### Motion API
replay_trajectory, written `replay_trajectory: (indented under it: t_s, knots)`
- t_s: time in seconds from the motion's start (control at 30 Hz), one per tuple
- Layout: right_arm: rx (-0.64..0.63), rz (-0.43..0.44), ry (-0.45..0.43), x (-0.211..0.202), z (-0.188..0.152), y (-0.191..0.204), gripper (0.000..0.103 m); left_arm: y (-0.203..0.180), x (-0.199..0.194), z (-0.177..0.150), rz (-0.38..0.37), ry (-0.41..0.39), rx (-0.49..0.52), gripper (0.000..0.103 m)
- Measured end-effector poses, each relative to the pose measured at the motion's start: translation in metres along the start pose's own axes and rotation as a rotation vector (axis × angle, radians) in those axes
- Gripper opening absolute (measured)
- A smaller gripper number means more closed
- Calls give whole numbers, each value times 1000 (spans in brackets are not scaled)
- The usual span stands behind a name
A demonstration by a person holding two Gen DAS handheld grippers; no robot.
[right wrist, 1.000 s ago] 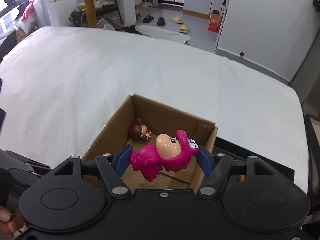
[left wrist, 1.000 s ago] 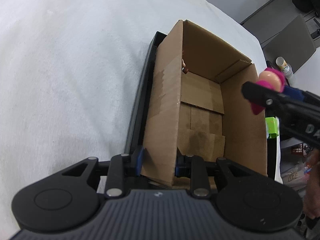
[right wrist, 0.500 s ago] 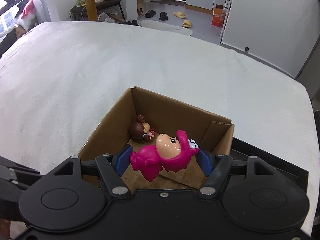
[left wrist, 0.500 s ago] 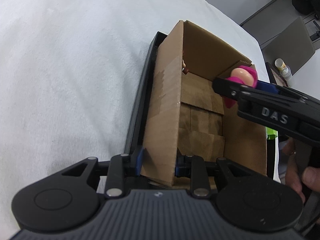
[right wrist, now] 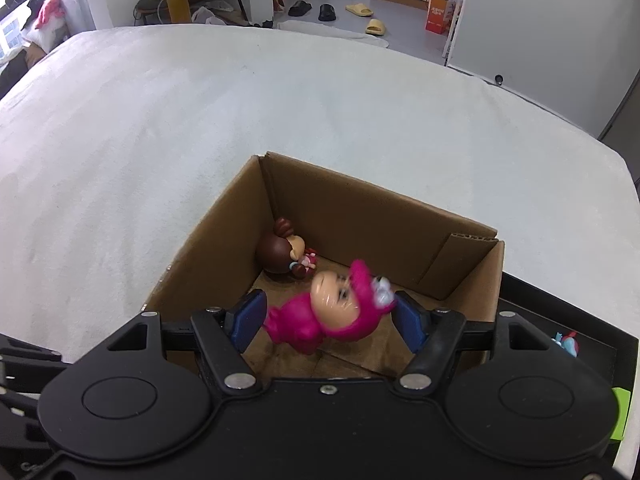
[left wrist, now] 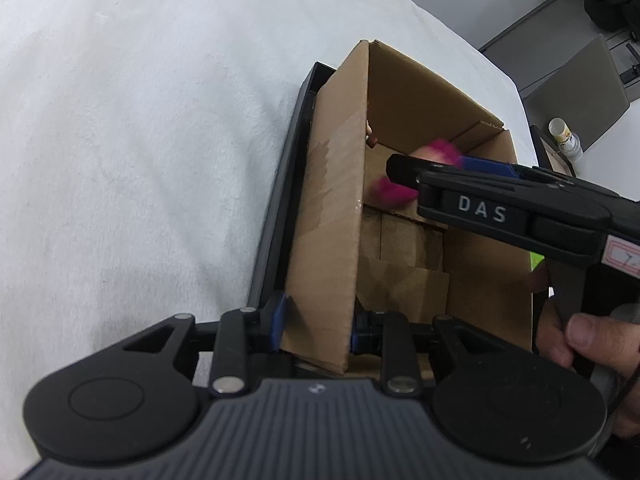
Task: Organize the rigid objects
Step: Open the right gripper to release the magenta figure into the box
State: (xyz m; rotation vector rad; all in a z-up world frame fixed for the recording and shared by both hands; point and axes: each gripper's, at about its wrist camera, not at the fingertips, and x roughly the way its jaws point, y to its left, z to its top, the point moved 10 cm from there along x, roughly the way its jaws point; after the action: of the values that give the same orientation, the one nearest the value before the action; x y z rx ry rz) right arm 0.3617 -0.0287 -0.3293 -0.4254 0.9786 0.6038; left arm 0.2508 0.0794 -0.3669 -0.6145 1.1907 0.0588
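Right wrist view: a pink hooded plastic figurine (right wrist: 324, 316) is gripped by the right gripper (right wrist: 326, 318) over the open brown cardboard box (right wrist: 380, 220), whose near wall is pinched steady by the left gripper (left wrist: 316, 320) for loading.

Even, soft indoor light with faint shadows; daylight glares from a window (right wrist: 16, 12) at far left. Fisheye curving bends the edges, and the pink toy (right wrist: 332, 316) is motion-blurred.

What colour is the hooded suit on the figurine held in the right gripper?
Bright magenta pink; the figurine shows best in the right wrist view, between the right gripper pads.
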Motion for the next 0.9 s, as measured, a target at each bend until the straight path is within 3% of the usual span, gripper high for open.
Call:
replay_trajectory:
  t_s: [0.4,0.53,0.63,0.9]
  knots:
    - [12,-8,-3,-9,-8,-6,73,0,1,1,0,1,-5,28]
    - [33,11,9,-21,-12,-8,76,0,1,1,2,1,-6,28]
    - [42,27,5,-34,-14,-9,85,1,0,1,1,5,-9,28]
    - [41,37,-22,-68,-18,-18,86,2,-1,4,18,-3,-16,28]
